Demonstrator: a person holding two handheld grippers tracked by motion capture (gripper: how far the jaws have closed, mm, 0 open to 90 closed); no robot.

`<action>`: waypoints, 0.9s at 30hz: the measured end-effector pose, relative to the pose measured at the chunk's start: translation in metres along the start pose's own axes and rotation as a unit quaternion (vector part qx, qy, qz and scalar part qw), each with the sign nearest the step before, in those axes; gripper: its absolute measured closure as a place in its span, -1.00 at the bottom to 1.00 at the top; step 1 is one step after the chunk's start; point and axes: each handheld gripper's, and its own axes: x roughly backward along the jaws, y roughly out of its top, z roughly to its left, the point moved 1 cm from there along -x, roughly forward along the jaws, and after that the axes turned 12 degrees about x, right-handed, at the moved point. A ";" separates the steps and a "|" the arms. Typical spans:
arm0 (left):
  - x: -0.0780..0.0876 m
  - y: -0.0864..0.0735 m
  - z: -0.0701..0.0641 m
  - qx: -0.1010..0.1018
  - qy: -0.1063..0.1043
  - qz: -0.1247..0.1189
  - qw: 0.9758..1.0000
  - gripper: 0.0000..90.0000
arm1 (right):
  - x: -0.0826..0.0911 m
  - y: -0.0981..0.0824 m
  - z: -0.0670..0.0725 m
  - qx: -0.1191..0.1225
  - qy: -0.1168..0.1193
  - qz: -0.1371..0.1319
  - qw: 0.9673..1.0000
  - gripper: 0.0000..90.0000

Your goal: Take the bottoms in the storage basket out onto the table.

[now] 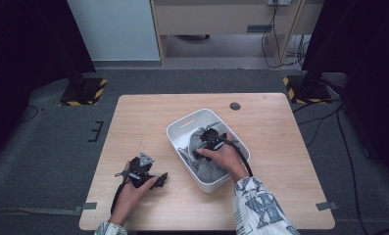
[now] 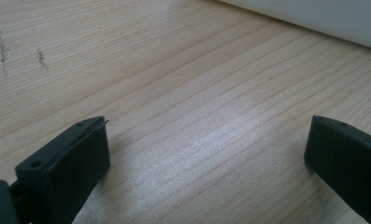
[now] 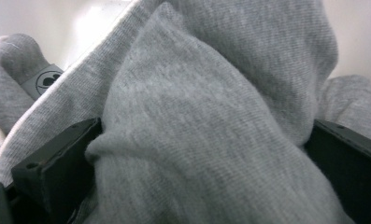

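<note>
Grey knit fabric (image 3: 211, 116) crowds the right gripper view, a thick fold of the grey garment bulging up between your right gripper (image 3: 199, 154)'s two black jaws, which stand wide apart with the cloth pressed against both inner faces; whether they are actually clamping it you cannot tell from this view. At the left edge of that frame a small grey tag with a round dark logo (image 3: 46, 80) peeks out from a fold, and the pale wall of the white bin (image 3: 356, 32) shows at the upper right. In the high view your right hand (image 1: 225, 157) sits just right of centre, its gripper down inside the white bin, right on top of the garment, which lies bunched along the bin's lower half. Your left gripper (image 1: 144, 172) rests in the lower left of the wooden table (image 1: 148, 117), well apart from the bin. In the left gripper view its jaws are spread wide with bare wood grain between them, and the bin's white side crosses the upper right corner.
</note>
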 end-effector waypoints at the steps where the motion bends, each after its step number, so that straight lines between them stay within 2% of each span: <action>1: 0.000 0.000 0.000 0.000 0.000 0.000 1.000 -1.00 | -0.001 0.000 0.000 -0.001 0.000 0.000 1.000 -0.99; 7: 0.000 0.000 0.000 0.000 0.000 0.000 1.000 -1.00 | -0.003 -0.002 0.001 -0.002 -0.003 0.002 1.000 -0.99; 11: 0.000 0.000 0.000 0.000 0.000 0.000 1.000 -1.00 | -0.003 -0.002 0.000 0.002 0.000 0.004 1.000 -0.89; 16: 0.000 0.000 0.000 0.000 0.000 0.000 1.000 -1.00 | -0.001 -0.003 -0.001 0.006 0.014 0.005 1.000 -0.54; 17: 0.000 0.000 0.000 0.000 0.000 0.000 1.000 -1.00 | 0.000 -0.004 -0.002 0.013 0.022 0.000 1.000 -0.38; 20: 0.000 0.000 0.000 0.000 0.000 0.000 1.000 -1.00 | 0.002 -0.005 -0.005 0.024 0.031 -0.014 0.999 -0.14; 22: 0.000 0.000 0.000 0.000 0.000 0.000 1.000 -1.00 | 0.005 -0.004 -0.007 0.020 0.035 -0.020 0.999 0.05; 27: 0.000 0.000 0.000 -0.001 0.000 0.001 1.000 -1.00 | 0.008 -0.003 -0.009 0.024 0.038 -0.022 0.999 0.19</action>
